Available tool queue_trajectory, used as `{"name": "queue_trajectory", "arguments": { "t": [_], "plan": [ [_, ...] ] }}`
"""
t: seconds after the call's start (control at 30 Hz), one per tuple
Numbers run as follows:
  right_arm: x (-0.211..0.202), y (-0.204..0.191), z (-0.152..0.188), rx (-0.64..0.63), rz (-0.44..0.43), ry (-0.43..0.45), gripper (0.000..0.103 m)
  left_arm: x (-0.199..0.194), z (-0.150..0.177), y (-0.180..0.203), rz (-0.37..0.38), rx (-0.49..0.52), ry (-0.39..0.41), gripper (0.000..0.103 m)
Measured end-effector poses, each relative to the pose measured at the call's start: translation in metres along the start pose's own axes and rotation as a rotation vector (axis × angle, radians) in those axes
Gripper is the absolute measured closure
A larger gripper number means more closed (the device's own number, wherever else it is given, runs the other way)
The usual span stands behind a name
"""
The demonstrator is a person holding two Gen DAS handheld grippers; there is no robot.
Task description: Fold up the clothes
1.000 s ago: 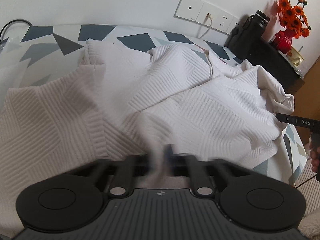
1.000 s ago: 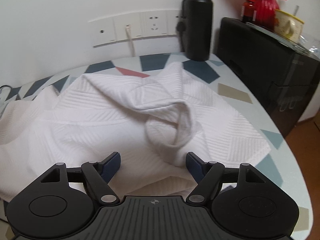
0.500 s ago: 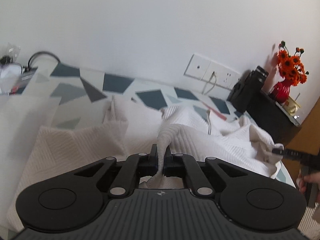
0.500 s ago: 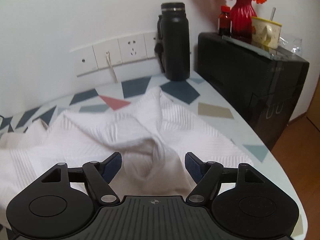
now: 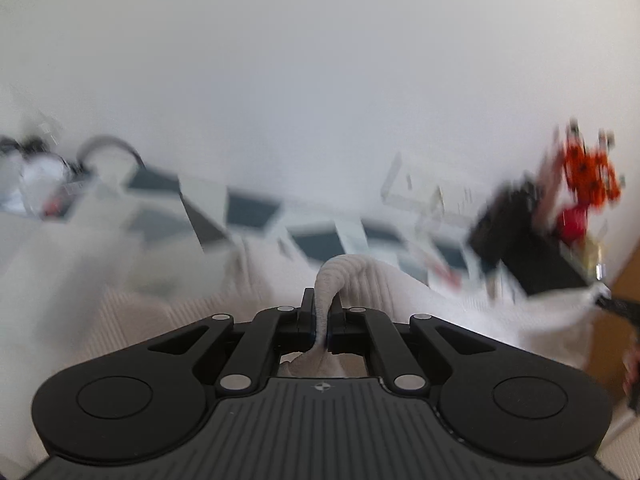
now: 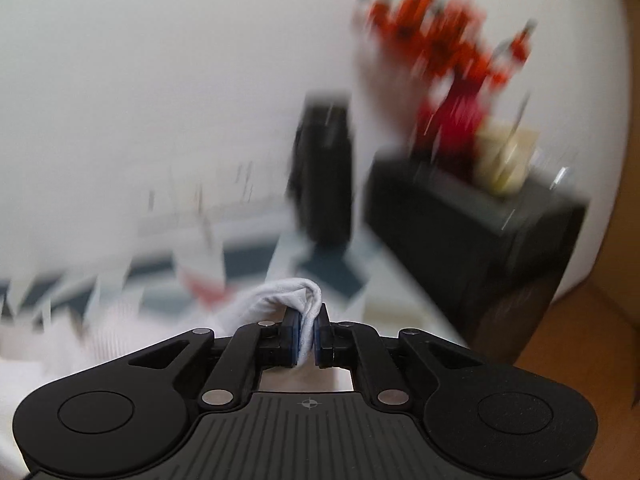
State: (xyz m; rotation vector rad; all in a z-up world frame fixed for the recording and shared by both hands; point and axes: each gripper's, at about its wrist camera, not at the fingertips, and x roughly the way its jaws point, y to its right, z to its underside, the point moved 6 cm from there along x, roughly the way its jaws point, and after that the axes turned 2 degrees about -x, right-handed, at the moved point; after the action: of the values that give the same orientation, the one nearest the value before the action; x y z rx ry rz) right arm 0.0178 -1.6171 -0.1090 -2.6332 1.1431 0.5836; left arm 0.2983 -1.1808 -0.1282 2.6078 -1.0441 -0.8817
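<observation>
Table: the patterned table (image 5: pixel 256 212), white with dark blocks, runs along the wall, blurred in both views.
Garment: the white ribbed garment (image 5: pixel 440 304) is spread loosely across the table top, bunched and rumpled, nowhere squared off, and pulled up at two points!
Cabinet side: a black cabinet (image 6: pixel 472 232) stands at the table's far end with a red vase of orange flowers (image 6: pixel 452 120) and a pale cup (image 6: pixel 504 164) on it; a dark bottle (image 6: pixel 324 172) stands on the table by the wall. All well apart from the cloth in the grip.
Left gripper: the left gripper (image 5: pixel 320 320) is clamped tight on a ridge of the garment, the cloth arching up over the jaws and down between them.
Right gripper: and the right gripper (image 6: pixel 307 336) has just snapped closed on a rolled edge of the garment, with fabric pinched between the blue pads (image 6: pixel 294 334). In the left view its tip (image 5: pixel 616 306) shows at the far right with cloth on it.
Progress: early going, by my read. Both grips are made; no crease or neat fold shows anywhere.
Left to do: carry the held edges across, lay them flat, let go, then repeat until the garment is compact.
Watch for: thin pinches like these could slip if the cloth drags.
</observation>
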Motion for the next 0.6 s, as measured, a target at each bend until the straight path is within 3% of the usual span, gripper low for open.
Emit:
{"name": "queue_trajectory", "arguments": {
  "t": [0.1, 0.2, 0.27, 0.43, 0.6],
  "plan": [
    [-0.04, 0.005, -0.027, 0.019, 0.021, 0.153, 0.097, -0.018, -0.03, -0.004, -0.005, -0.012, 0.096, 0.099],
    [-0.059, 0.008, -0.035, -0.007, 0.046, 0.202, 0.097, -0.03, -0.05, -0.008, -0.005, -0.016, 0.155, 0.099],
    [-0.052, 0.008, -0.024, -0.016, 0.026, 0.13, 0.097, -0.022, -0.044, -0.015, -0.023, -0.018, 0.127, 0.099],
    [-0.01, 0.001, 0.044, 0.009, -0.073, -0.183, 0.096, 0.009, 0.008, -0.026, -0.037, -0.017, -0.049, 0.099],
    [0.005, -0.013, 0.096, 0.011, -0.105, -0.328, 0.096, 0.024, 0.043, -0.026, -0.043, 0.001, -0.137, 0.099]
  ]
}}
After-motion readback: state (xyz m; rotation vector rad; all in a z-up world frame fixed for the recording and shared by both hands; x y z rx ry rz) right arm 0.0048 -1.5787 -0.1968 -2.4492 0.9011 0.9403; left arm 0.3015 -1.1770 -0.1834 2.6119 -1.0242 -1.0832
